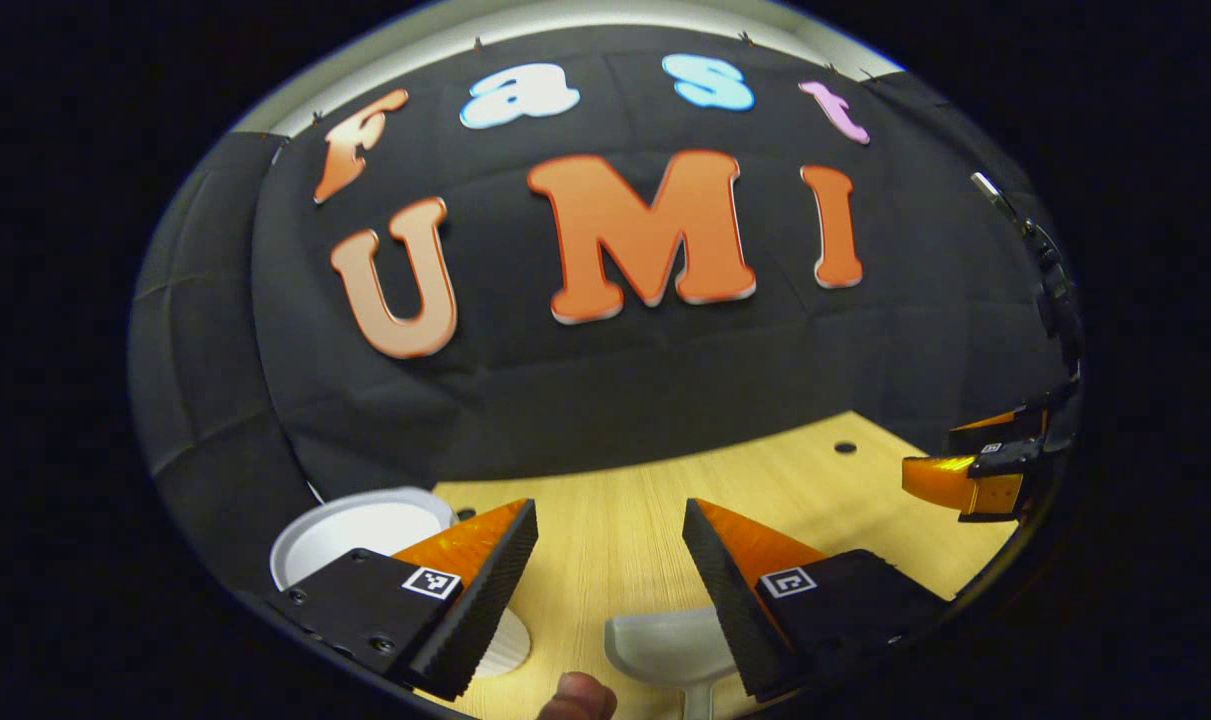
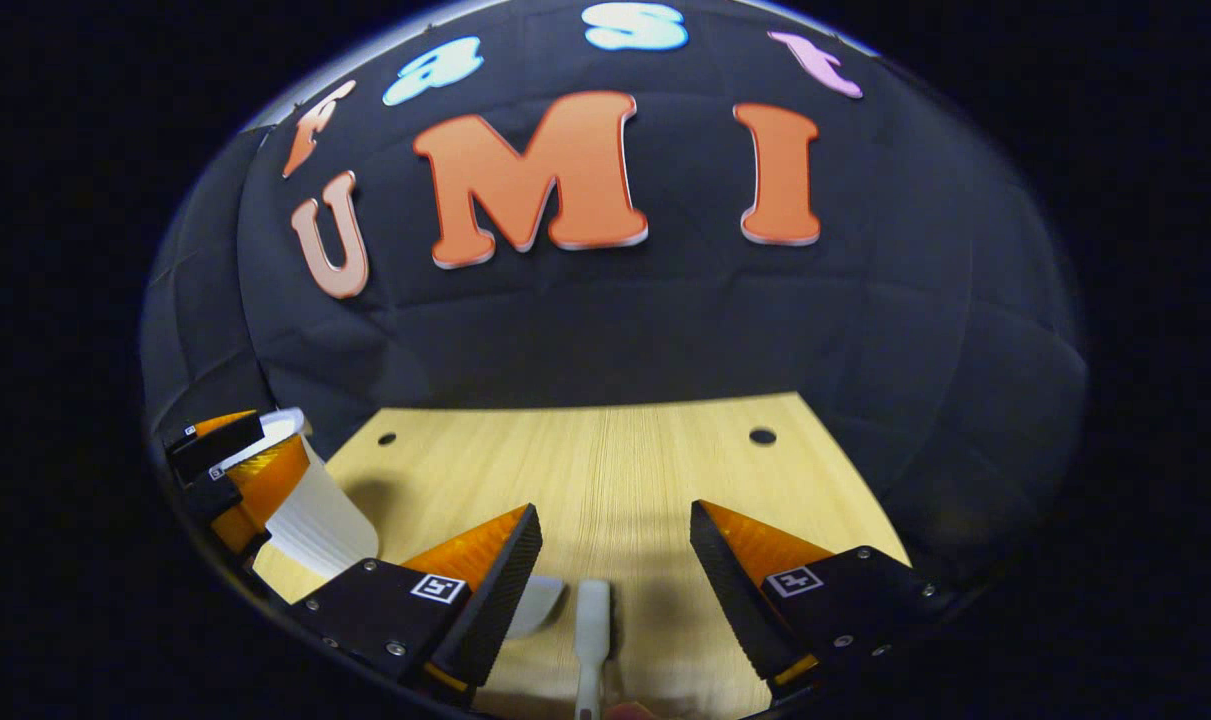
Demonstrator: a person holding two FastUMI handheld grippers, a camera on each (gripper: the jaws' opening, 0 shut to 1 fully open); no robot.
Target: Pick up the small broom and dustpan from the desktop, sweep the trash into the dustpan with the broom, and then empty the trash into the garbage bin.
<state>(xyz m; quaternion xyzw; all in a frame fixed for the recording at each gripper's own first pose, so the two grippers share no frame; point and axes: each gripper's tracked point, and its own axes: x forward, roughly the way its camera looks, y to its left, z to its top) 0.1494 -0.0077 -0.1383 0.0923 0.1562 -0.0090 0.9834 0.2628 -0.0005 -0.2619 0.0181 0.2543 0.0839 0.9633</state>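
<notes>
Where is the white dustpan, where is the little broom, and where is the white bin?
Dustpan point(image 1: 665, 648): left gripper view, on its white scoop, between the fingers.
Broom point(image 2: 592, 615): right gripper view, on its white handle, lying on the wooden desktop.
Bin point(image 1: 360, 525): left gripper view, on its white rim, behind the left finger.

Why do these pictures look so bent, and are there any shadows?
Left gripper view: the fisheye lens bows the desk edge, and the picture stays sharp. Right gripper view: same bulge, with a soft shadow on the desk beside the white bin.
</notes>
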